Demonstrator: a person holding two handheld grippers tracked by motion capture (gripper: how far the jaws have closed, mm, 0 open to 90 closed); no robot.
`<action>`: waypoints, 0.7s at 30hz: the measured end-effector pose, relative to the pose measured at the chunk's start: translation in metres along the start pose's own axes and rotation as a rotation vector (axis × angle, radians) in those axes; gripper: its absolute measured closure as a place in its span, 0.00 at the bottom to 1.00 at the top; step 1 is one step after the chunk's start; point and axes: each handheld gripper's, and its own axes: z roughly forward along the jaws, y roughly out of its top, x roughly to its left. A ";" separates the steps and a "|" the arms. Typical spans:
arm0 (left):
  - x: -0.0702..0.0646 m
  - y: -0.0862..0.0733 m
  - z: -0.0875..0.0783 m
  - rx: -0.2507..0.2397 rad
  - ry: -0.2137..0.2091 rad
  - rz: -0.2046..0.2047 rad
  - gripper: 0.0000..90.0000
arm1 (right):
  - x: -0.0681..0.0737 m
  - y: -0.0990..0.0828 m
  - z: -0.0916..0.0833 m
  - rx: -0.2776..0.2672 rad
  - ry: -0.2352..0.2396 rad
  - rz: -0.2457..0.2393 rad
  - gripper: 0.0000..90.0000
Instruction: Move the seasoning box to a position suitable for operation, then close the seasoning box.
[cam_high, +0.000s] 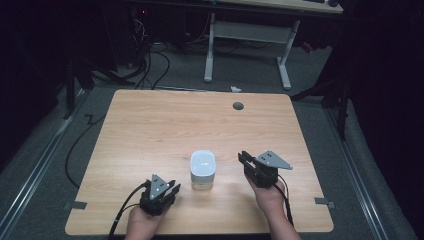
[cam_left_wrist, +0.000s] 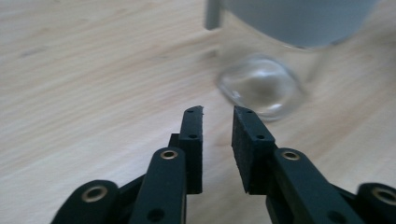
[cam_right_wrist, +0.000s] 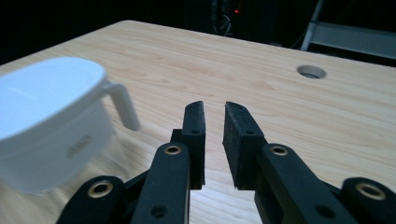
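Flanking the container, both grippers hover empty: left gripper (cam_high: 161, 192) jaws slightly apart, nothing between; right gripper (cam_high: 260, 169) likewise narrowly parted. Between them, near the table's (cam_high: 150, 125) front edge, stands a clear-bodied container (cam_high: 203, 170) with a white lid (cam_right_wrist: 46, 93) and side tab (cam_right_wrist: 122, 105). Likely step: approach and grasp. Widen the jaws first, steady the glassy base, pinch the tab squarely. Container looks empty, though blur limits certainty.

a light wooden table (cam_high: 150, 125) with a round grommet hole (cam_high: 238, 106); behind it, a white-legged desk (cam_high: 285, 60) and floor cables (cam_high: 150, 65).
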 end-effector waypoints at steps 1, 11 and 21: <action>0.004 0.003 0.000 -0.005 0.009 0.001 0.78 | -0.003 -0.001 -0.001 0.003 -0.008 0.003 0.86; 0.059 0.036 0.002 -0.064 0.122 0.032 0.66 | -0.042 -0.028 -0.019 0.046 -0.111 0.035 0.74; 0.091 0.034 -0.007 -0.095 0.190 0.019 0.59 | -0.057 -0.069 -0.051 0.054 -0.194 0.079 0.60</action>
